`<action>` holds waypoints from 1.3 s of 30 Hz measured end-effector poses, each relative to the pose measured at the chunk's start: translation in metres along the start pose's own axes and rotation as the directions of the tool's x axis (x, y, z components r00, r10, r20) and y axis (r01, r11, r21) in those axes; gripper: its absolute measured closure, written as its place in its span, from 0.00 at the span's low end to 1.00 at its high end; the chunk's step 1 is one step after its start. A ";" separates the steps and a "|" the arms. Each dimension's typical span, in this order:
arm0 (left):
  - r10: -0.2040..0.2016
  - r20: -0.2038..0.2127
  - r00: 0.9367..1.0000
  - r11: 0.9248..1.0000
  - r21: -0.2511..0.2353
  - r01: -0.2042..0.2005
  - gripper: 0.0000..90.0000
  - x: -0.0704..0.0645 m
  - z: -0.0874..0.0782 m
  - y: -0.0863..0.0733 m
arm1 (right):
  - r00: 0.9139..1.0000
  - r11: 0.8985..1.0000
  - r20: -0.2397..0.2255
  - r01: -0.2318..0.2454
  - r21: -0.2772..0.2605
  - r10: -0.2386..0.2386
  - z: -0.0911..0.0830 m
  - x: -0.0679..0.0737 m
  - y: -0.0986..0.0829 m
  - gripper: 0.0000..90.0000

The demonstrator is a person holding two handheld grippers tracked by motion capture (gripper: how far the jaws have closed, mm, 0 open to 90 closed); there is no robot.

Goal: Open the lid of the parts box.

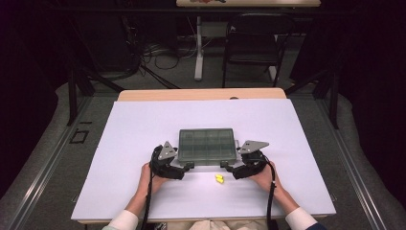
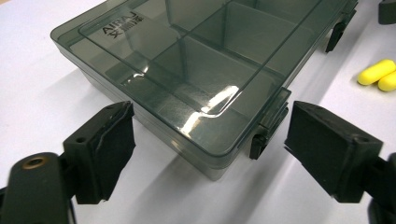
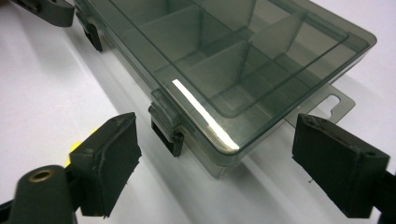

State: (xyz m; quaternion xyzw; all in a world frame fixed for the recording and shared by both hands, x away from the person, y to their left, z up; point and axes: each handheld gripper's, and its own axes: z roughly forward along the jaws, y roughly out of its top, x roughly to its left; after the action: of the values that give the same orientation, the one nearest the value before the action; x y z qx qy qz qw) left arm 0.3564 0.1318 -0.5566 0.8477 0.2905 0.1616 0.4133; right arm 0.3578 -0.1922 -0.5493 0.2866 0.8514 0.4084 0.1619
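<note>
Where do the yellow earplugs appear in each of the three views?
High view: yellow earplugs on the white table, just in front of the box, between the grippers.
Left gripper view: at the right edge.
Right gripper view: hidden apart from a yellow sliver at the left jaw.
Shared landmark: the box's front latches.

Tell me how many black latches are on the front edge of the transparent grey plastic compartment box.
2. One black latch sits near the front left corner of the transparent grey plastic compartment box, the other black latch near its front right corner. Other sides may hide more.

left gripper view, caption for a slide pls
Open hand-held gripper straddling a closed smoky compartment box's latch corner.
</note>
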 end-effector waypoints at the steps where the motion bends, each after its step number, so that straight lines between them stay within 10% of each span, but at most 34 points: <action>1: 0.002 -0.002 1.000 1.000 0.002 -0.002 0.17 0.000 0.000 0.000 | 1.000 1.000 0.000 -0.004 0.003 0.004 0.001 0.000 0.000 0.17; 39: 0.004 -0.004 1.000 1.000 -0.005 -0.004 0.26 0.001 -0.001 -0.005 | 0.999 1.000 0.036 -0.023 0.006 0.022 0.002 0.001 -0.004 0.32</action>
State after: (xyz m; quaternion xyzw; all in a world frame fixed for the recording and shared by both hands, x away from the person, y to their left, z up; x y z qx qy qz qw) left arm 0.3545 0.1354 -0.5598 0.8469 0.2891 0.1651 0.4145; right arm 0.3567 -0.1925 -0.5532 0.3041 0.8464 0.4020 0.1718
